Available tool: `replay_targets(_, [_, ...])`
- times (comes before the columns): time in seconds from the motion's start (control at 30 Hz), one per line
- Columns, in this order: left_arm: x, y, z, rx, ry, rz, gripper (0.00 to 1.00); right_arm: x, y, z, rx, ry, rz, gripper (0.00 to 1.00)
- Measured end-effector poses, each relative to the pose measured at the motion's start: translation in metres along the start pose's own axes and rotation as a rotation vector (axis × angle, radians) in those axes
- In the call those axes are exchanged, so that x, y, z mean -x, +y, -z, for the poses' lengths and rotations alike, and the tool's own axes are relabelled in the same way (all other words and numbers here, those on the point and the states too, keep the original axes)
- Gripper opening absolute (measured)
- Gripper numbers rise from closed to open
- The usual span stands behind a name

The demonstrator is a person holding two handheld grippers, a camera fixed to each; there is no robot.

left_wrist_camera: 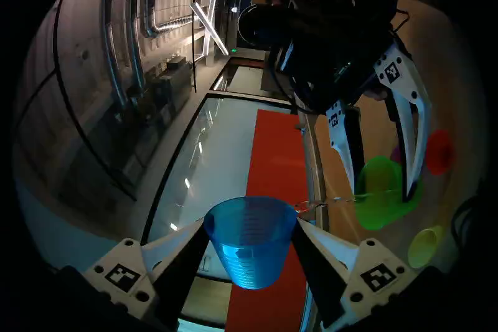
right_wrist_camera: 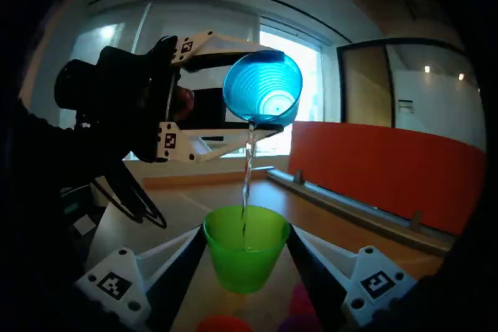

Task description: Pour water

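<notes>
Water [right_wrist_camera: 248,176] (thin stream) enters green cup [right_wrist_camera: 246,254].

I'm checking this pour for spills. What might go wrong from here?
The thin water stream falls a fair way from the tilted blue translucent plastic cup; a small wobble could send it past the green plastic cup. That green cup, pinched at its sides by the right gripper's jaws, might slip as it fills.
</notes>
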State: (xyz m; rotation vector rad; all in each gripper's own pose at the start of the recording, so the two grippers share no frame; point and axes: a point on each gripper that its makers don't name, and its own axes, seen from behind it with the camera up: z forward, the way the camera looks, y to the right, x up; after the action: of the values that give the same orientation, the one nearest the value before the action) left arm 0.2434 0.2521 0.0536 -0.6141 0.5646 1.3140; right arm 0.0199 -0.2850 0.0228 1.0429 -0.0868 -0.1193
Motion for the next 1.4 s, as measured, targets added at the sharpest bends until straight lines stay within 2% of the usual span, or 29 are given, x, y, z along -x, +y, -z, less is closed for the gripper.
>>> replay_targets(0.7, [0.0,-0.004,-0.002,-0.008,-0.005,-0.052,0.87,-0.001,-0.001,-0.001,0.0,0.001,0.005,0.92])
replay_targets(1.4, [-0.006,-0.011,0.003,-0.029,0.0,-0.137,0.87,-0.002,0.001,0.0,0.006,0.005,0.009,0.92])
